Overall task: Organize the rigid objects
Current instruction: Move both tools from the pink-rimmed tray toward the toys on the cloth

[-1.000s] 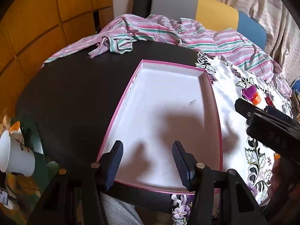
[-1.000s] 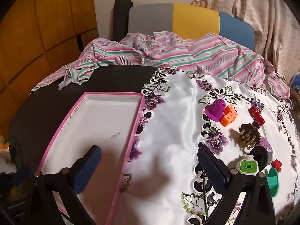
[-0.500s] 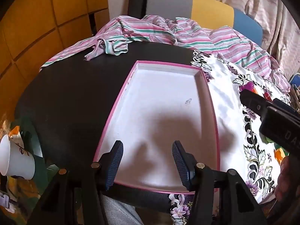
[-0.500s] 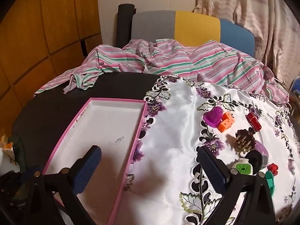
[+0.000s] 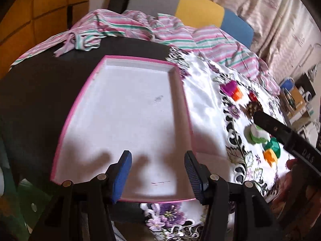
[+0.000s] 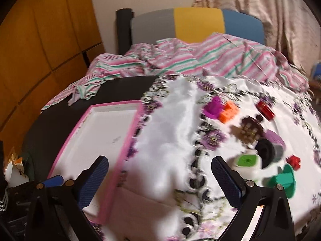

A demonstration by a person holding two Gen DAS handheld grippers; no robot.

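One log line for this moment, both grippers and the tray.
left gripper: open, over pink-rimmed white tray | right gripper: open, over white floral cloth | tray: nothing inside | small plastic toys: on cloth

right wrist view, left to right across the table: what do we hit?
pink tray → purple piece → orange block → brown spiky piece → red cylinder → small red piece

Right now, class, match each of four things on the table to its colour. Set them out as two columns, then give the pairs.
Things:
1. tray rim
2. cone-topped piece
3. cube block
4. flanged piece

Colours:
A. orange
B. green
C. pink
D. purple

Pairs: 1-C, 2-D, 3-A, 4-B
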